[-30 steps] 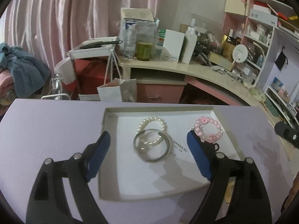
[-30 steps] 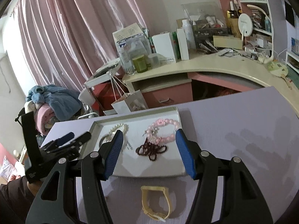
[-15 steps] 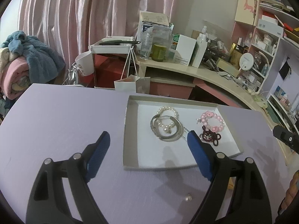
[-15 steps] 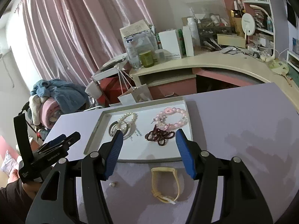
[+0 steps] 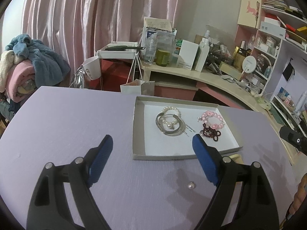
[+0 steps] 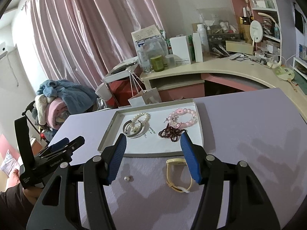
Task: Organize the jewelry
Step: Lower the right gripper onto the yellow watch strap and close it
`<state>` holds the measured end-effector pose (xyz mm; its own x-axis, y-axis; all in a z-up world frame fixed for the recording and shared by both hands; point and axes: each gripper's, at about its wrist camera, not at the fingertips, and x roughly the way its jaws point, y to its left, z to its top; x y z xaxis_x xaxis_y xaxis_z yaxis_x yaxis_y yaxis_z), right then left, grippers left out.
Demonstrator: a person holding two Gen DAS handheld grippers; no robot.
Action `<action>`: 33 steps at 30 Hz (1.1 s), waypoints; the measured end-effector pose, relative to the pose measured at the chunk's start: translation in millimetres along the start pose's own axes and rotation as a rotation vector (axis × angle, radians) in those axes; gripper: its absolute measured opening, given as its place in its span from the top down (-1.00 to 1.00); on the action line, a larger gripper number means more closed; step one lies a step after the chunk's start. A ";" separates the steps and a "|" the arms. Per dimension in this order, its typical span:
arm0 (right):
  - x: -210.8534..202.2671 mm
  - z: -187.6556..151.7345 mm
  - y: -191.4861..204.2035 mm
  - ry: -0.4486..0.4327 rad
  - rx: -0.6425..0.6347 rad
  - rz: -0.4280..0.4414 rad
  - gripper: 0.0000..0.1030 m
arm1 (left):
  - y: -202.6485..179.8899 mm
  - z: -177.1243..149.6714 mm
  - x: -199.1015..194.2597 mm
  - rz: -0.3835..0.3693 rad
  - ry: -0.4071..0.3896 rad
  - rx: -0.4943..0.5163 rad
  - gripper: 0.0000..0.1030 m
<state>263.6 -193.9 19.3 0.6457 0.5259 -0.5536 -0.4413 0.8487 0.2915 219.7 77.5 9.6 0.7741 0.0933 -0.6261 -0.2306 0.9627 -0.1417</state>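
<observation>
Tray (image 6: 199,134): 4 pieces in; loose pearl (image 6: 126,178) and yellow band (image 6: 179,174) lie outside, at its 6 o'clock. I hold left gripper (image 5: 152,161) and right gripper (image 6: 153,156) wide open, empty. Next, I judge: descend on the band, pinch it.

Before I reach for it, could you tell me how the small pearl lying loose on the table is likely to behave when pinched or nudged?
The pearl looks round and glossy, so it will probably roll if nudged on the flat table. It is tiny beside the wide-open right gripper, so it may slip out from between the pads. It seems to have a small fitting on one side, which might limit rolling.
</observation>
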 end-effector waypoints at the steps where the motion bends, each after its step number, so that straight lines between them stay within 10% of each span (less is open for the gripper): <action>1: -1.8 -0.9 0.9 -0.003 0.001 0.001 -0.19 | -0.1 -0.5 -1.8 0.000 -0.002 0.001 -0.65; 11: -6.5 -12.2 -6.2 0.002 0.035 -0.031 -0.23 | 4.0 -3.6 -11.2 0.003 -0.006 0.005 -0.65; 18: 5.1 -29.0 -21.4 0.043 0.045 -0.111 -0.79 | 12.2 -14.4 -18.8 0.008 0.004 0.005 -0.65; 33: 65.1 -67.1 -22.9 0.189 -0.053 -0.208 -0.81 | 19.5 -44.4 -26.1 0.022 0.056 -0.016 -0.67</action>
<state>273.9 -182.8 -75.8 0.6004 0.3170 -0.7342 -0.3469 0.9304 0.1180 168.8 82.5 -10.9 0.7346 0.0994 -0.6712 -0.2568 0.9564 -0.1394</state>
